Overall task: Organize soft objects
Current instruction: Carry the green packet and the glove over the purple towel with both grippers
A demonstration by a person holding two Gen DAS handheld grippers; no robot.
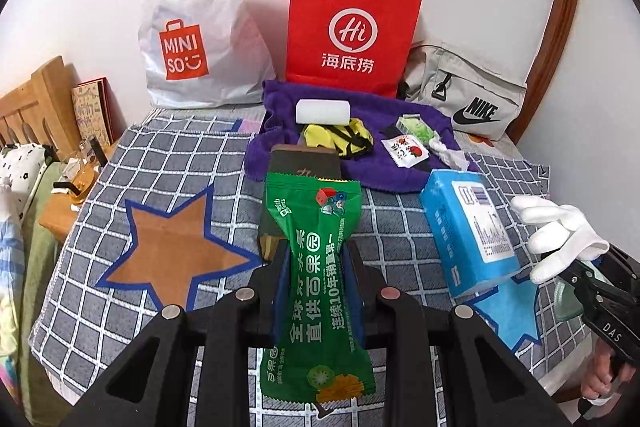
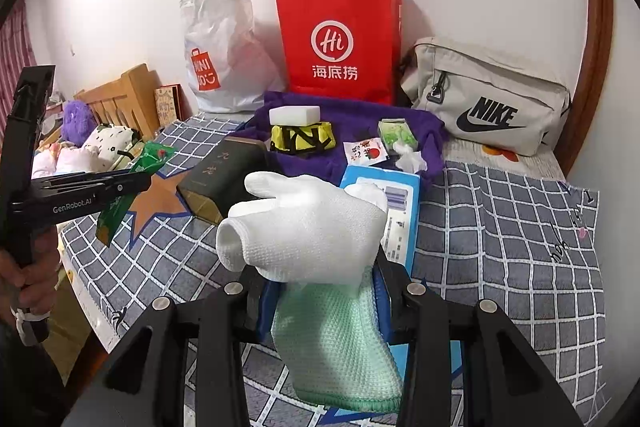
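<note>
My left gripper (image 1: 316,267) is shut on a green snack packet (image 1: 316,251) and holds it above the checked bed cover; it also shows in the right wrist view (image 2: 132,183). My right gripper (image 2: 320,279) is shut on a white and mint knit glove (image 2: 312,223), also seen at the right of the left wrist view (image 1: 560,235). A purple towel (image 1: 400,171) lies at the back with a white block (image 1: 323,111), a yellow pouch (image 1: 340,139), a small red-and-white sachet (image 1: 404,151) and a green packet (image 1: 416,127) on it.
A blue tissue pack (image 1: 468,227) and a dark box (image 2: 224,179) lie on the cover. A white Miniso bag (image 1: 200,27), a red paper bag (image 1: 352,27) and a grey Nike bag (image 1: 468,95) stand against the wall. A wooden headboard (image 1: 36,99) is at left.
</note>
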